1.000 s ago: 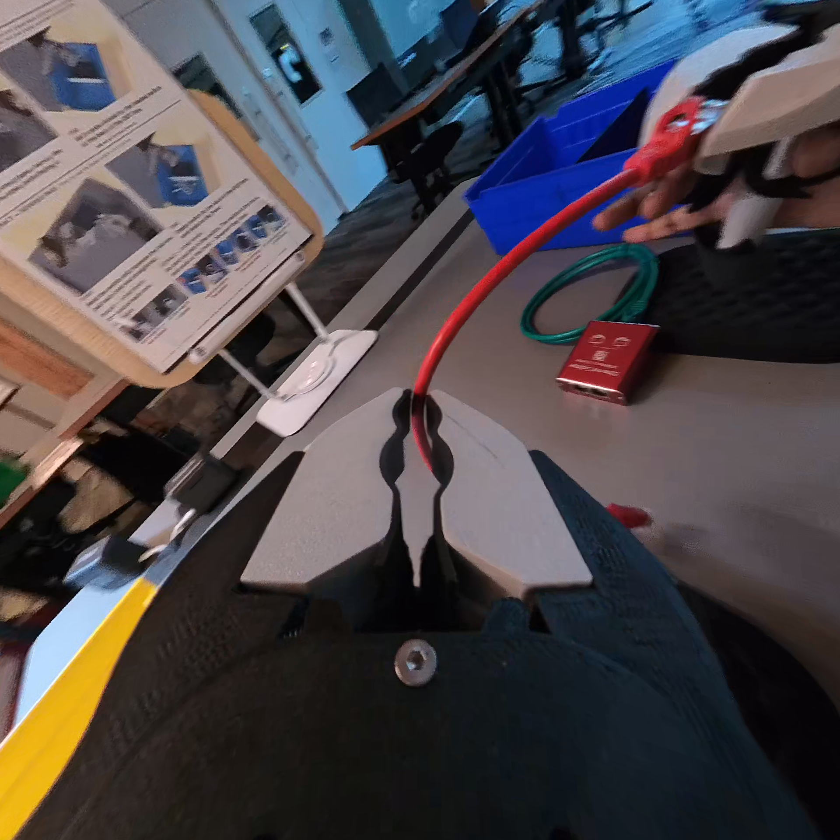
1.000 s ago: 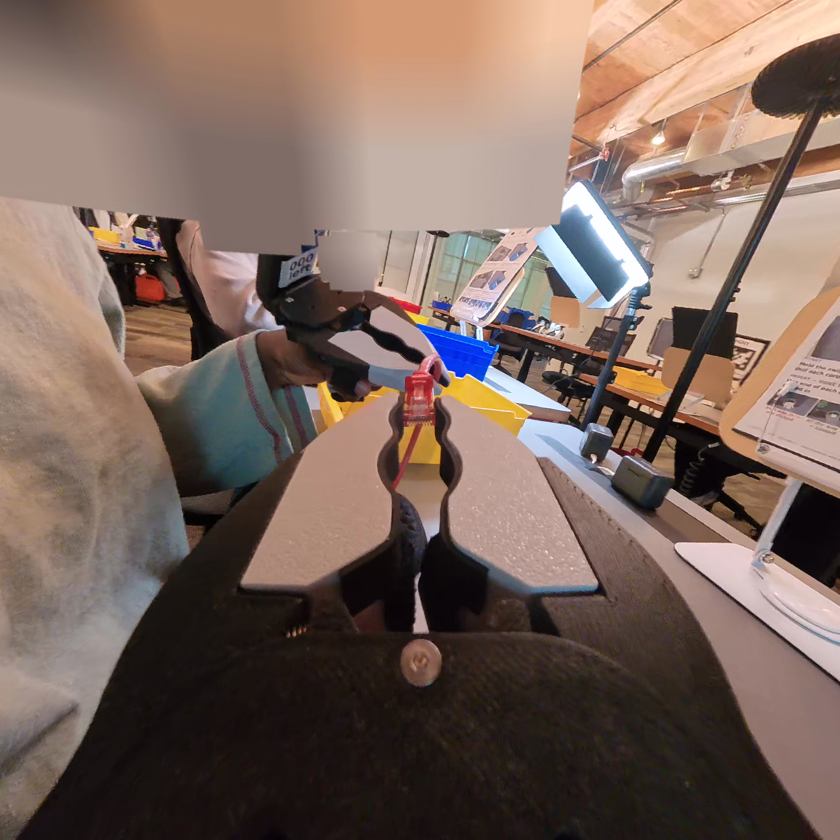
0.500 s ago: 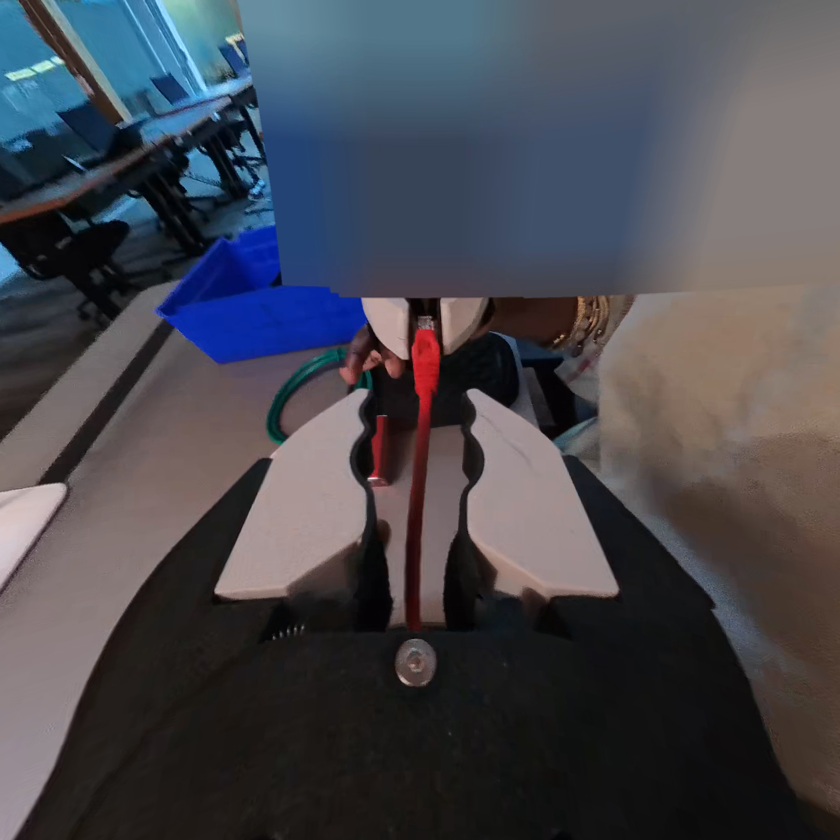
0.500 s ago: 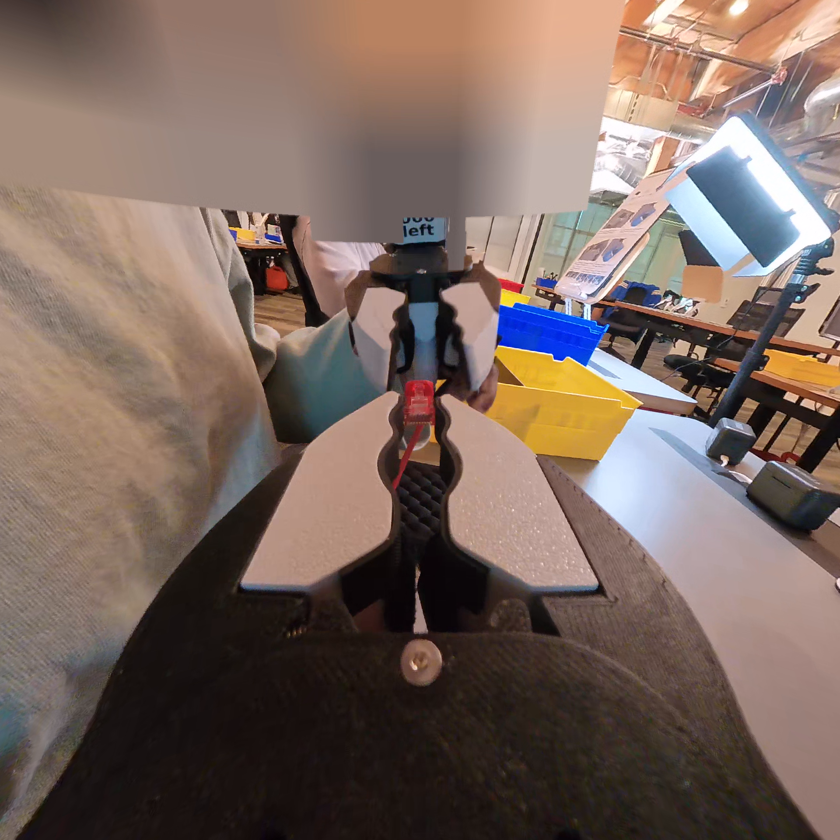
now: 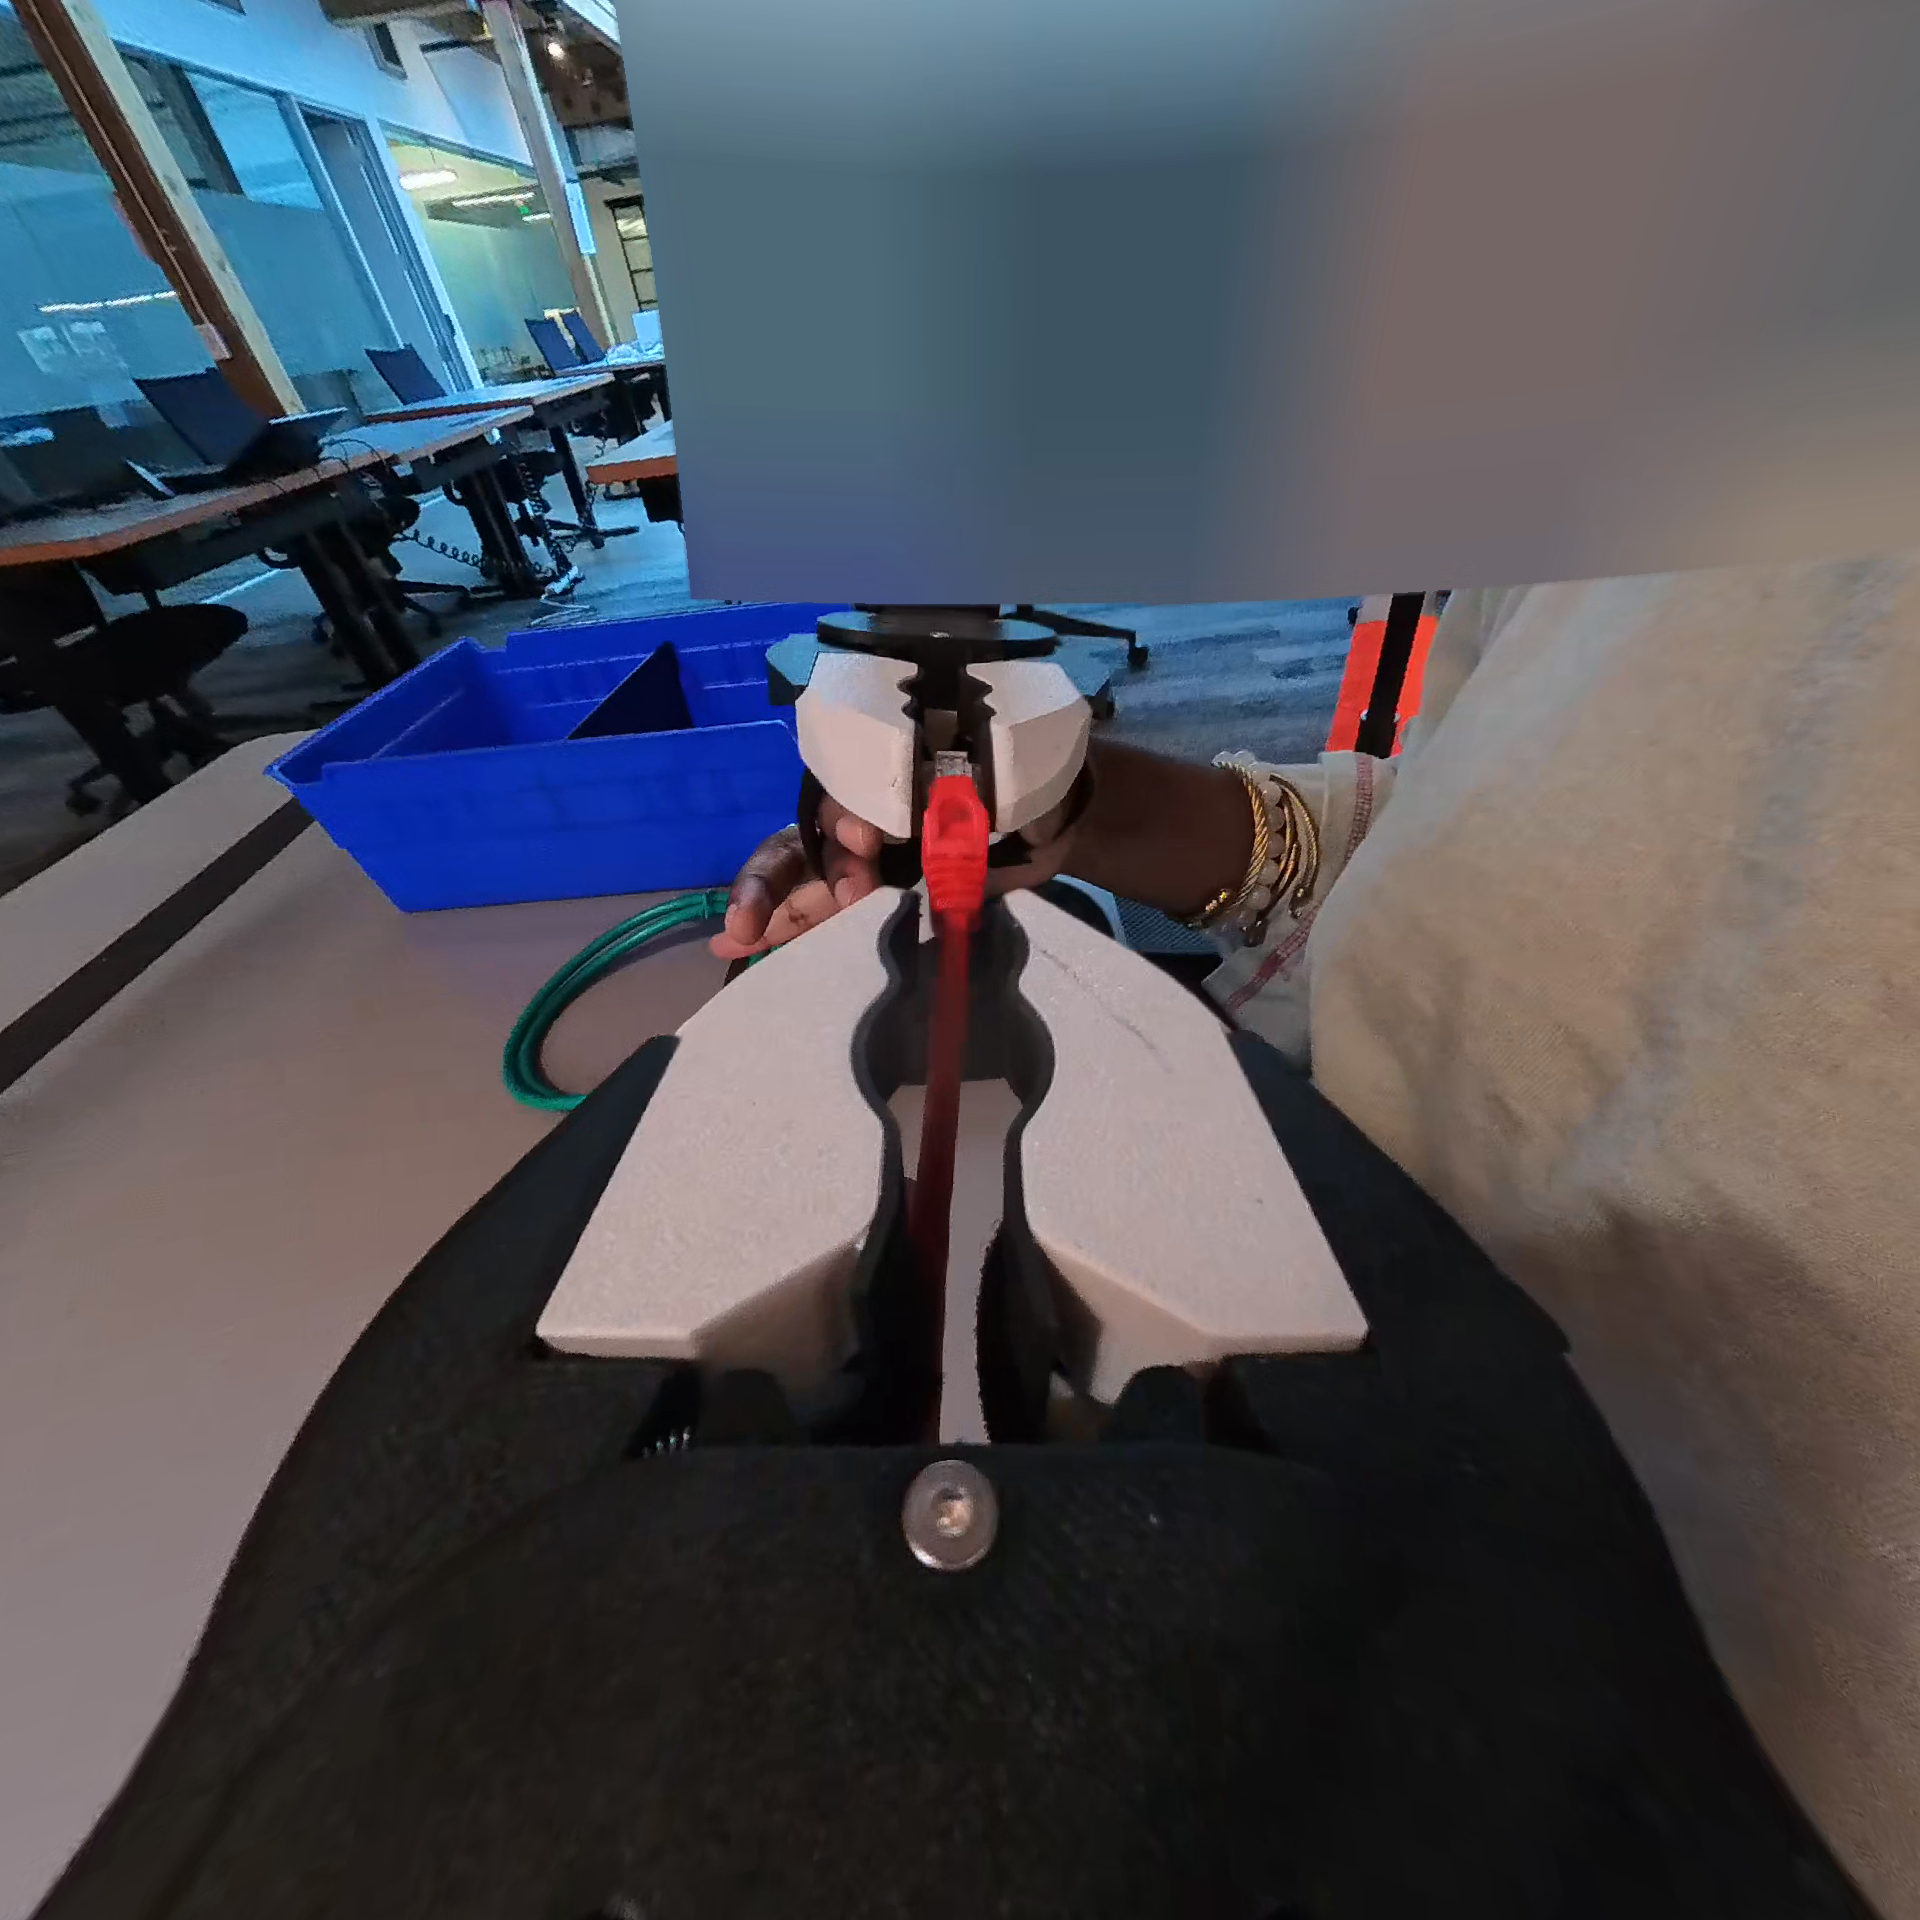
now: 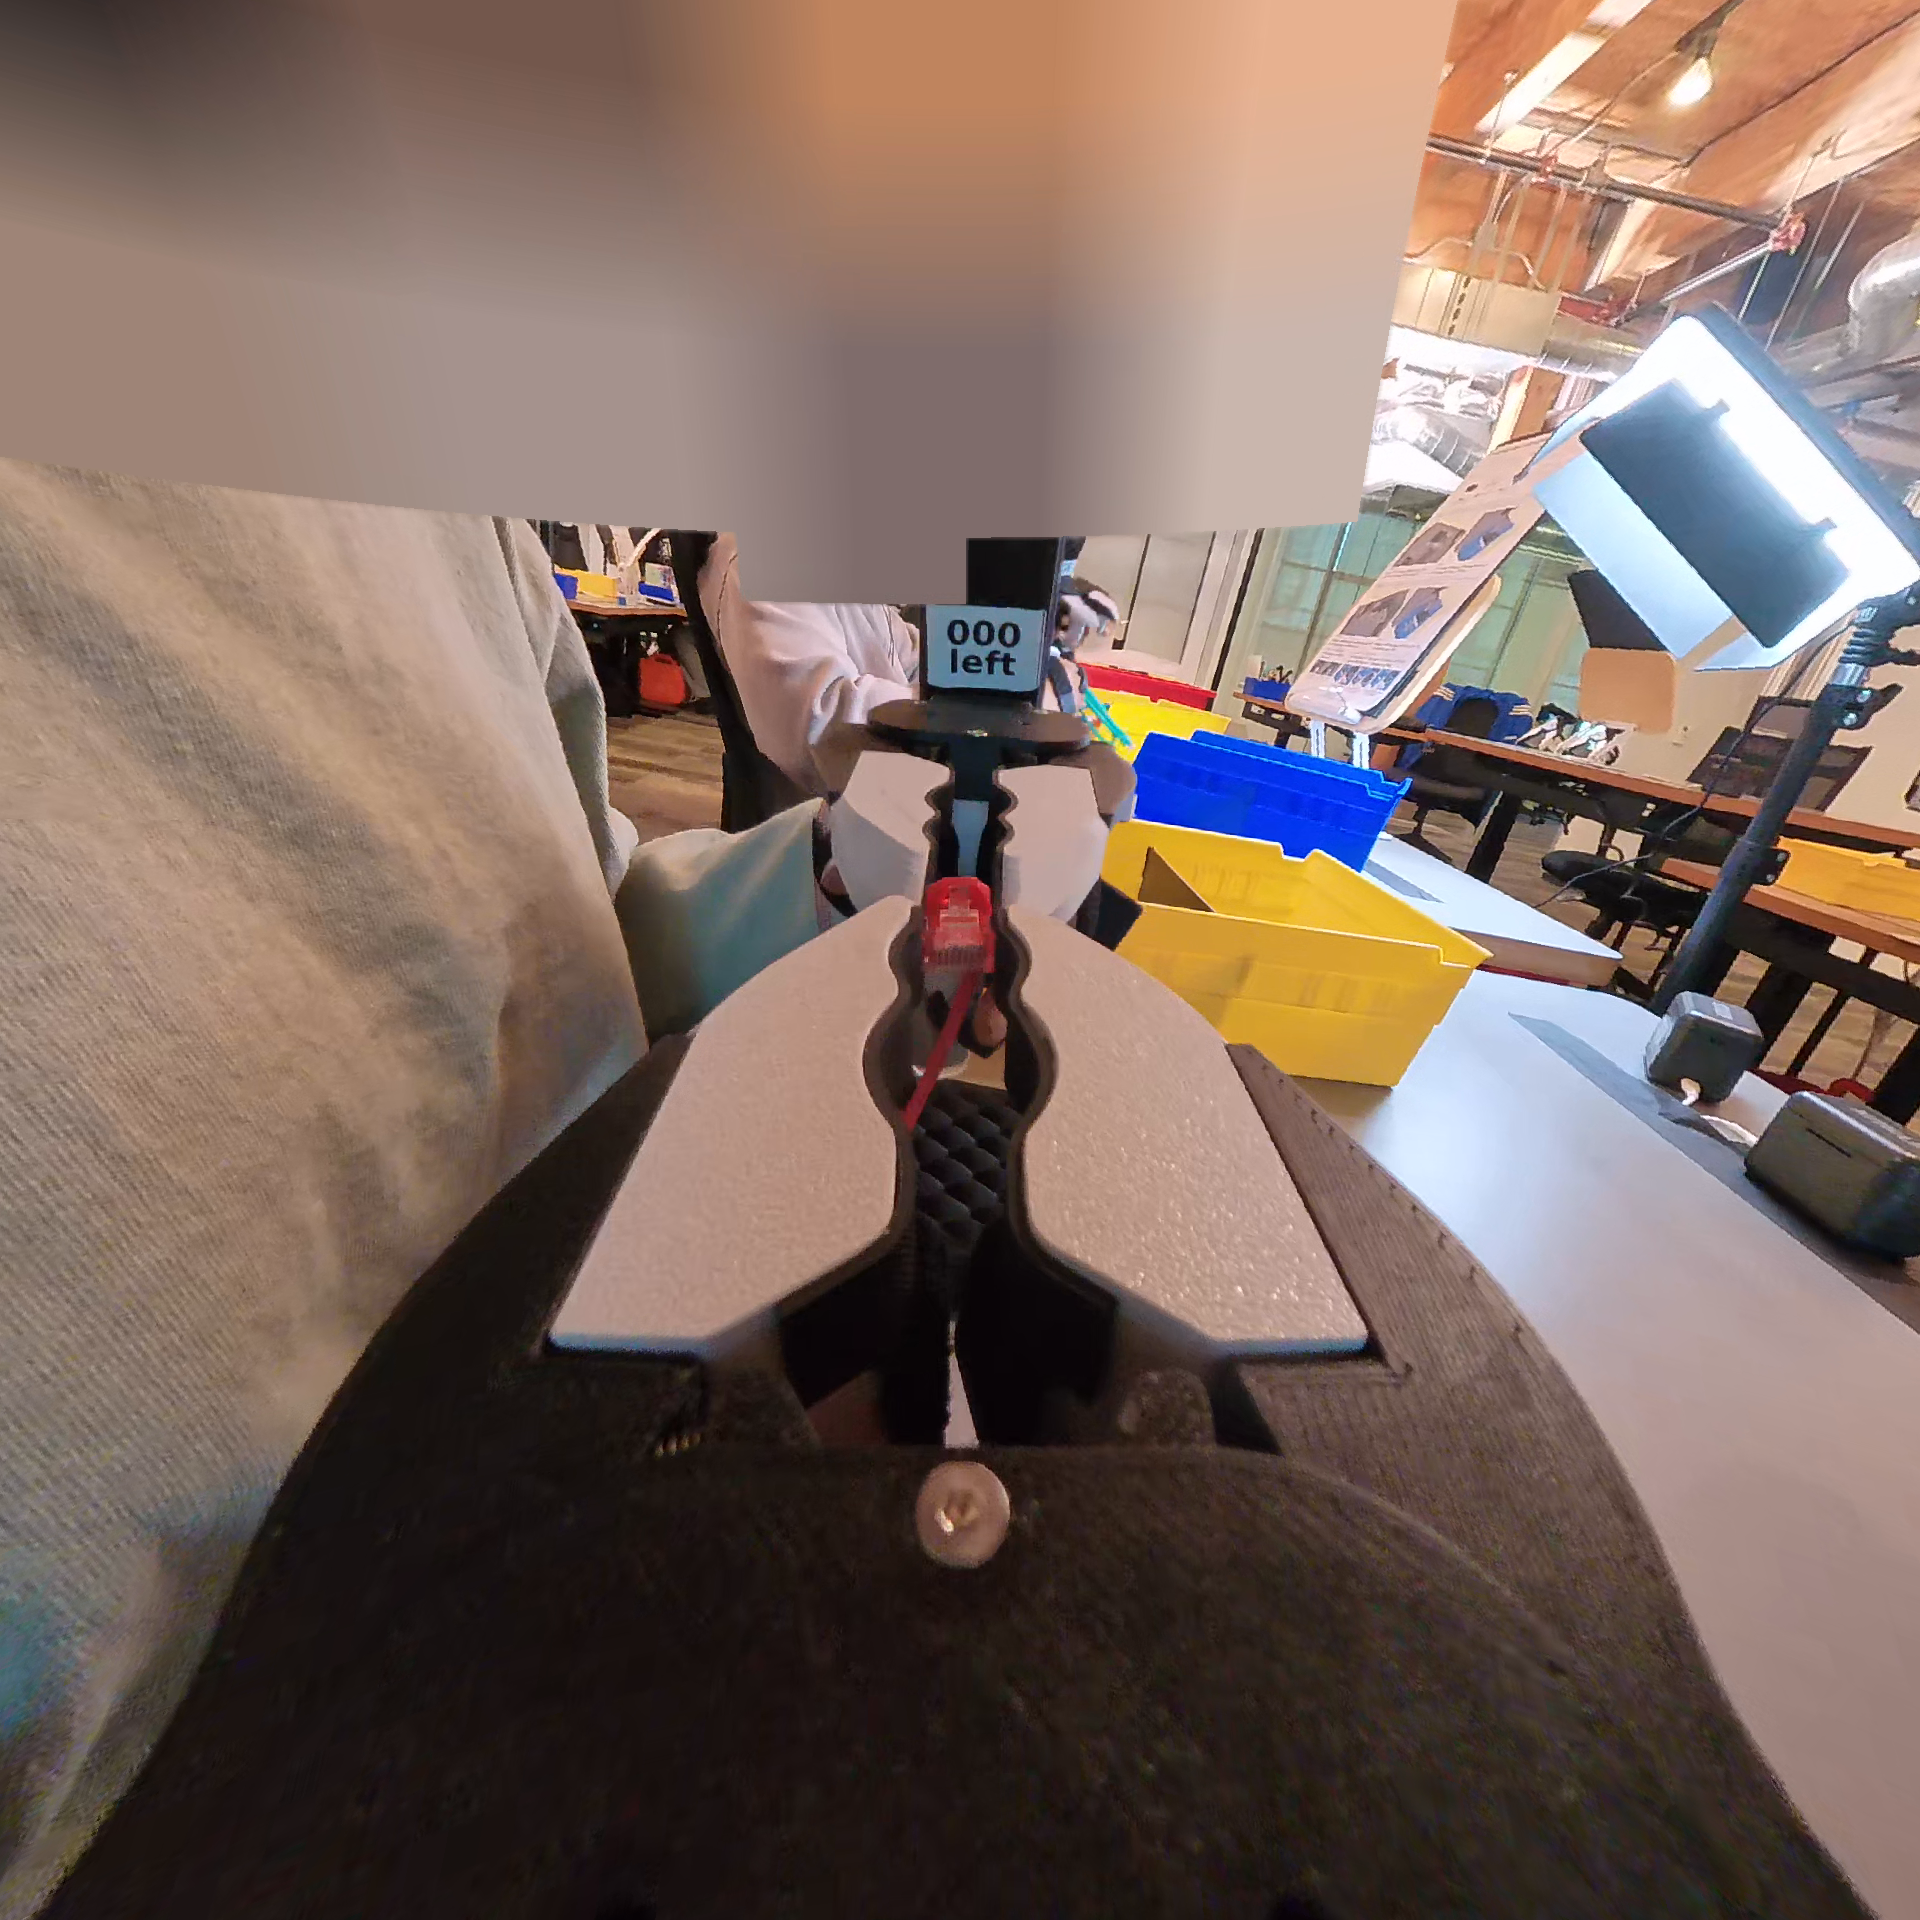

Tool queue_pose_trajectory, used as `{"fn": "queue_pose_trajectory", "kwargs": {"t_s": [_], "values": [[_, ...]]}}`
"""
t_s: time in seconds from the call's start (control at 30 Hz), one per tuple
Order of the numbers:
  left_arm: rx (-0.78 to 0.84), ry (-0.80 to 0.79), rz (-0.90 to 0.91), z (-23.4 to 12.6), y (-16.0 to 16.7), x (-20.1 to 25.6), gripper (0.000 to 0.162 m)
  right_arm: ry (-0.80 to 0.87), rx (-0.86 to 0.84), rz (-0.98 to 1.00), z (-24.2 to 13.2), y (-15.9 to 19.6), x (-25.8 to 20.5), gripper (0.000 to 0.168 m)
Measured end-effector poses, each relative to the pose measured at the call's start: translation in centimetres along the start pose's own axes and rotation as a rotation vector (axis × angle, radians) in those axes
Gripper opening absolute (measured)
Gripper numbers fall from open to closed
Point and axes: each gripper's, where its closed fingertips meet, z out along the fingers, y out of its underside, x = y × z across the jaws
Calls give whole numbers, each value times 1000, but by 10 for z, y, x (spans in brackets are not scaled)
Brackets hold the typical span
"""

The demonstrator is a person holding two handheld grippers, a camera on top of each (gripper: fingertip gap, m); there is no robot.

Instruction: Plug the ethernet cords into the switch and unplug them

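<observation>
left wrist view, left to right: blue bin (image 5: 540,810) at table (image 5: 208,1195) edge, green cord (image 5: 582,997) coiled beside it, unused. left gripper (image 5: 954,914) tongs apart, loosely around red cord (image 5: 940,1091), probably to guide slack. facing it, right gripper (image 5: 951,769) clamped on red plug (image 5: 954,842), likely steadying the plug for insertion. switch not in view. right wrist view: white tag (image 6: 982,646) with black print on the left tool, not transcribed; yellow bin (image 6: 1299,987); poster board (image 6: 1423,613), print too small to read.
</observation>
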Motion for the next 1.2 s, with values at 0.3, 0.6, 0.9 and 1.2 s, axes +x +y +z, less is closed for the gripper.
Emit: {"fn": "queue_pose_trajectory", "kwargs": {"t_s": [0.3,0.6,0.9,1.2], "values": [[8,-9,-24,0,4,0,9,-5,-29,-6,2,4,0,12],[-204,-134,68,-21,25,-6,9,295,-664,-82,-73,85,57,79],[-183,-145,55,-19,29,-7,9,144,-1322,106,-100,159,70,100],[-161,-164,43,-24,32,-12,9,-40,-1684,230,-111,187,64,89]]}}
